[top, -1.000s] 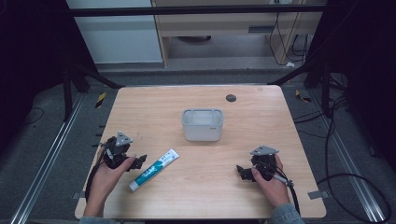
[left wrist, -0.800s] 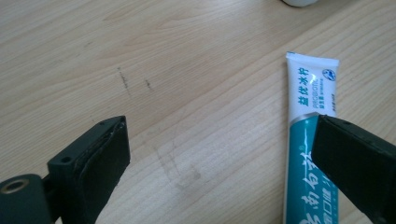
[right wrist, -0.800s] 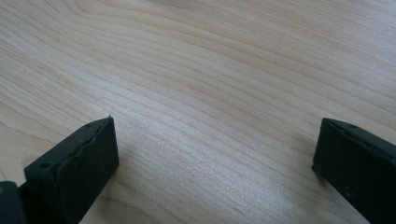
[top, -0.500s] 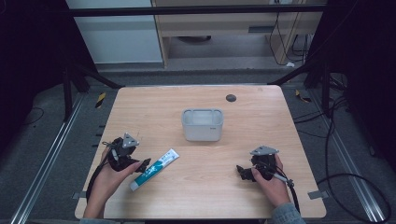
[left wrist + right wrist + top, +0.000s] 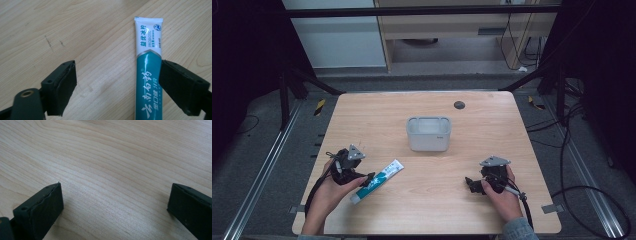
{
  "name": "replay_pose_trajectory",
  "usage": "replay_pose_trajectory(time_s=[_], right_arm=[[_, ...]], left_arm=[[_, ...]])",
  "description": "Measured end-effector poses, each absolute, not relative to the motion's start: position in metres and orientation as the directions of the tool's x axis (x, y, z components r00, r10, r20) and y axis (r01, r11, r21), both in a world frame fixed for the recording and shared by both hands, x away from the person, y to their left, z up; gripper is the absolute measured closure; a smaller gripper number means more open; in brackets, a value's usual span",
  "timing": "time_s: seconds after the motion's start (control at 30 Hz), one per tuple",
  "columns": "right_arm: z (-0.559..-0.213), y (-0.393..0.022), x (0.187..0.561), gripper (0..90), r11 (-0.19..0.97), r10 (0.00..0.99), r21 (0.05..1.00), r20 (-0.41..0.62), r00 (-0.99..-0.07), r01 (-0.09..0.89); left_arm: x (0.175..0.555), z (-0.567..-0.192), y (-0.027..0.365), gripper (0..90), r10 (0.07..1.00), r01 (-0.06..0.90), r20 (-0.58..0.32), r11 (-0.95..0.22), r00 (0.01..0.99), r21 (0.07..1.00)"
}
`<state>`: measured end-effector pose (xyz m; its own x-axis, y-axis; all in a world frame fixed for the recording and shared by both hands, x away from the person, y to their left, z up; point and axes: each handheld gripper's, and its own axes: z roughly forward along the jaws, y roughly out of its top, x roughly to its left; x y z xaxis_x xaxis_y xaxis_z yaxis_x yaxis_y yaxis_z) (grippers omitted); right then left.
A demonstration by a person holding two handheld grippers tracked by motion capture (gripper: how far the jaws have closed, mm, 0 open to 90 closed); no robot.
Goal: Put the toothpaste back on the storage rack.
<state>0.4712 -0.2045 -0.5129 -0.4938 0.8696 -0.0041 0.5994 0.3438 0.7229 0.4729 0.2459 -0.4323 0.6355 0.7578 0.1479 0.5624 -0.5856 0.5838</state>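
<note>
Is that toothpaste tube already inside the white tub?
No, the toothpaste tube lies flat on the table, apart from the white tub.

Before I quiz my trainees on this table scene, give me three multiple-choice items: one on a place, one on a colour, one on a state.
1. Where does the toothpaste tube lie?
A. inside the container
B. on the table by the left tongs
C. under the right tongs

2. What colours is the tube?
A. red and yellow
B. black
C. teal and white

3. How do the right tongs stand?
A. open over bare wood
B. shut on the tube
C. shut on the container

Answers:
1 B, the high view shows it flat on the table beside those tongs.
2 C, the left gripper view shows both colours.
3 A, the right gripper view shows the jaws apart with wood between them.
</note>
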Motion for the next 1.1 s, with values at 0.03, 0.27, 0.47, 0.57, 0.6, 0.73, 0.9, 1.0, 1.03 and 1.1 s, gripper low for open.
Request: replay_pose_trajectory(time_s=[0.03,0.27,0.47,0.57,0.6,0.73,0.9,1.0,1.03,1.1], right_arm=[[-0.513,-0.204,0.471,0.4,0.343,0.870,0.723,-0.004,-0.493,0.600],[-0.513,-0.204,0.471,0.4,0.343,0.870,0.723,-0.003,-0.493,0.600],[-0.513,-0.204,0.471,0.4,0.343,0.870,0.723,-0.003,-0.493,0.600],[-0.513,-0.204,0.471,0.4,0.344,0.870,0.723,-0.004,-0.494,0.600],[-0.513,-0.204,0.471,0.4,0.343,0.870,0.723,-0.003,-0.493,0.600],[-0.513,-0.204,0.471,0.4,0.343,0.870,0.723,-0.004,-0.493,0.600],[-0.513,-0.205,0.471,0.4,0.344,0.869,0.722,-0.005,-0.494,0.600],[-0.513,-0.205,0.471,0.4,0.345,0.869,0.722,-0.005,-0.494,0.599],[-0.513,-0.205,0.471,0.4,0.345,0.869,0.723,-0.006,-0.495,0.599],[-0.513,-0.205,0.471,0.4,0.345,0.870,0.722,-0.005,-0.494,0.600]], left_arm=[[0.473,-0.433,0.245,23.5,0.753,0.565,0.144,-0.592,0.642,0.575],[0.474,-0.440,0.230,31.0,0.716,0.570,0.110,-0.631,0.690,0.527],[0.479,-0.444,0.218,34.7,0.700,0.582,0.109,-0.662,0.706,0.472],[0.483,-0.448,0.214,32.0,0.706,0.592,0.102,-0.655,0.700,0.470],[0.483,-0.449,0.213,30.3,0.705,0.592,0.099,-0.655,0.702,0.469],[0.486,-0.448,0.206,25.5,0.697,0.586,0.124,-0.673,0.706,0.452],[0.492,-0.446,0.198,27.1,0.680,0.583,0.129,-0.697,0.721,0.418],[0.495,-0.449,0.194,30.1,0.675,0.587,0.112,-0.701,0.729,0.406],[0.496,-0.450,0.192,30.7,0.671,0.587,0.109,-0.706,0.733,0.396],[0.497,-0.452,0.188,33.3,0.668,0.591,0.109,-0.713,0.736,0.377]])
